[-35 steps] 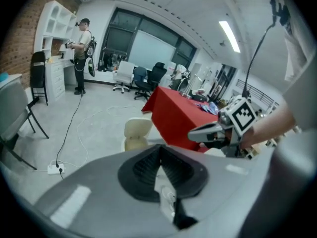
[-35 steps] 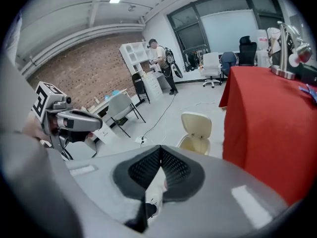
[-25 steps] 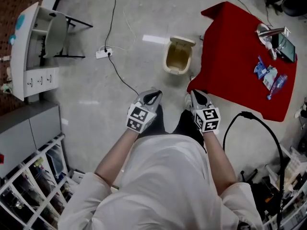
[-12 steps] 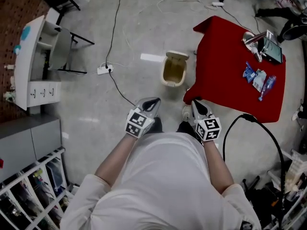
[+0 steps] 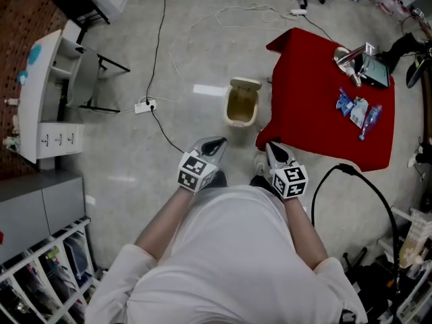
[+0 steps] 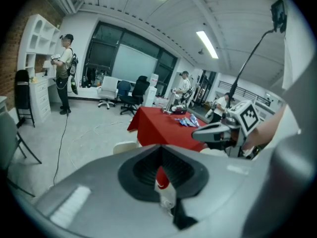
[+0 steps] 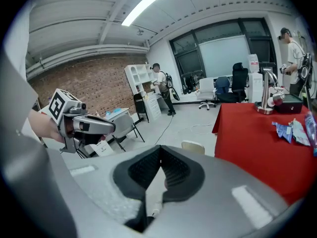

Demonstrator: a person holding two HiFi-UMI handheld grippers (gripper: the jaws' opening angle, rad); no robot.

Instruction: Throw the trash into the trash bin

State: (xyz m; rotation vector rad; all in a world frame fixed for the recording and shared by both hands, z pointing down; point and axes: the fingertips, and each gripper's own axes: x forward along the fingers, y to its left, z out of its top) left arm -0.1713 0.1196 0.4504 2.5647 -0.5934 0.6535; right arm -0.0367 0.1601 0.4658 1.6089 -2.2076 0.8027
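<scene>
The beige trash bin stands on the floor with its lid up, just left of the red-covered table. Blue wrappers and a small plastic bottle lie on the table's far right part. My left gripper and right gripper are held side by side in front of my body, pointing toward the bin and well short of it. Both are shut with nothing in them. In the left gripper view the shut left gripper points at the table. The right gripper points past the bin.
A power strip and a black cable cross the floor left of the bin. A white shelf unit and a folding chair stand at the left, a wire rack at lower left. A thick black cable loops at the right. People stand farther off.
Both grippers have risen a little, still shut and side by side. The head view has tilted, so the bin and the red table sit higher in the picture.
</scene>
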